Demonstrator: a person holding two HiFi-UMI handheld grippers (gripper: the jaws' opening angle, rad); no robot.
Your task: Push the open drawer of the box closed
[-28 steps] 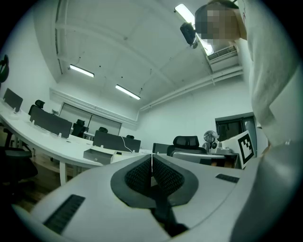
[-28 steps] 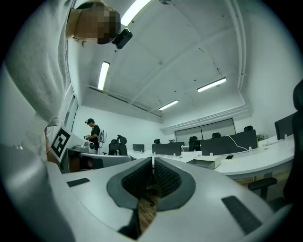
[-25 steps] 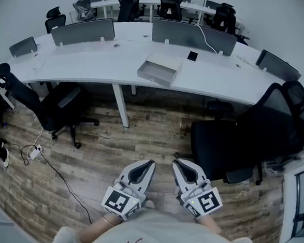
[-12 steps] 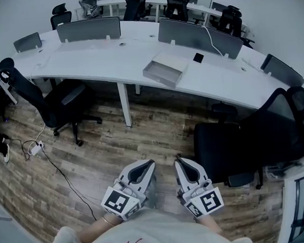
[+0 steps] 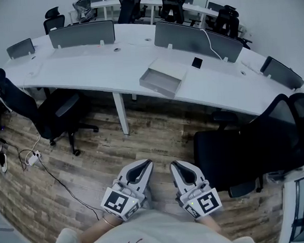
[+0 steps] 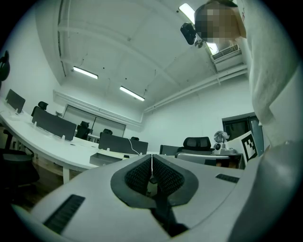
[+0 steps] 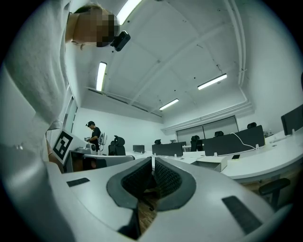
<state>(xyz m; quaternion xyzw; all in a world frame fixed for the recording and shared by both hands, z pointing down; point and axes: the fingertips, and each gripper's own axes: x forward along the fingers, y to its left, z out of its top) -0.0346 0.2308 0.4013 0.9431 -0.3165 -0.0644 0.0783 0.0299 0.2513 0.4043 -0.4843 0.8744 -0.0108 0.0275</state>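
Right, the wood-plank floor fills the middle of the head view, and across its far side sweeps the long curved white desk. A big black office chair sits at the right, pulled back from the desk, and a second black chair is tucked against the left stretch. Dark divider panels stand along the desk's back line. And there's the box, white, lying on the desk just in front of one panel, its drawer pulled out toward the desk's near edge and showing its bare inside. Down at the bottom of the picture, well apart from the box, the left gripper and the right gripper sit side by side over the floor, both aimed toward the desk. Each gripper's own view shows its jaws pressed together with nothing between them. A small dark flat thing, perhaps a phone, lies just beside the box's right corner.
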